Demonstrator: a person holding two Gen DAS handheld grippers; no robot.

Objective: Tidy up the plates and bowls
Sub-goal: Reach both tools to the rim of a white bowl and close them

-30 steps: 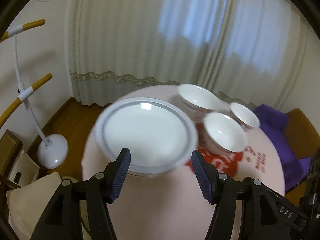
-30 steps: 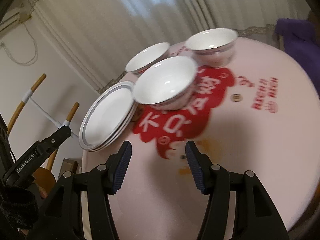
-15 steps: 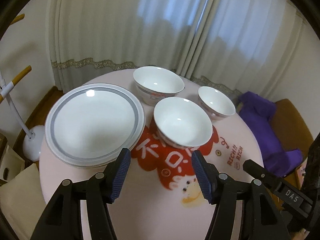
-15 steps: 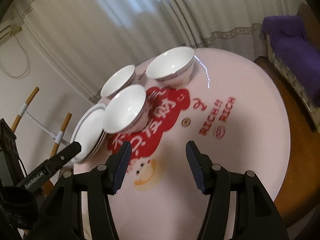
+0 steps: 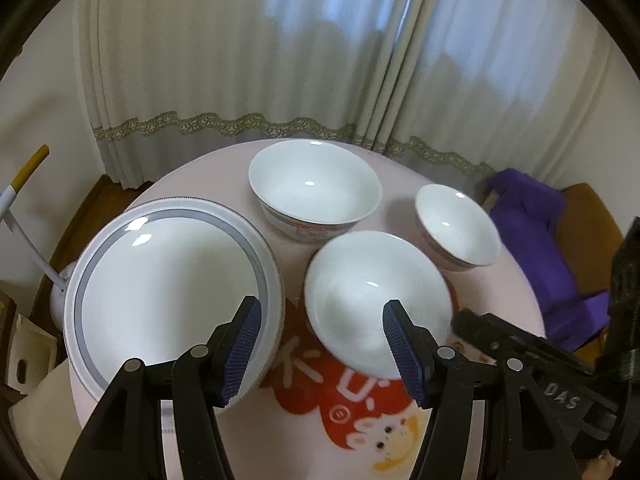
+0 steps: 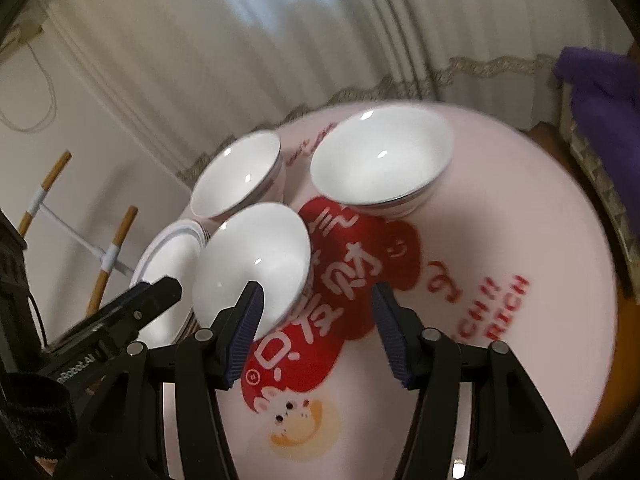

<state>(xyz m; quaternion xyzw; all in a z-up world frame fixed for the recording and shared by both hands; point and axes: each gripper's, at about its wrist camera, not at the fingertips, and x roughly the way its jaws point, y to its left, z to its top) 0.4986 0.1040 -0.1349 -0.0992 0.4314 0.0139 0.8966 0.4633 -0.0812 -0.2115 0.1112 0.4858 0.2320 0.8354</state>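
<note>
Bowls [image 5: 378, 300] empty, plates [image 5: 168, 304] stacked

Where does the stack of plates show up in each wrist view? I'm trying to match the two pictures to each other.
Left wrist view: the stack of plates fills the lower left, on the table's left edge, just behind that gripper's left finger.
Right wrist view: the stack of plates sits at left of centre, mostly hidden behind the nearest bowl and the other gripper.
Shared landmark: the red cartoon print on the table, beside the nearest bowl.
</note>
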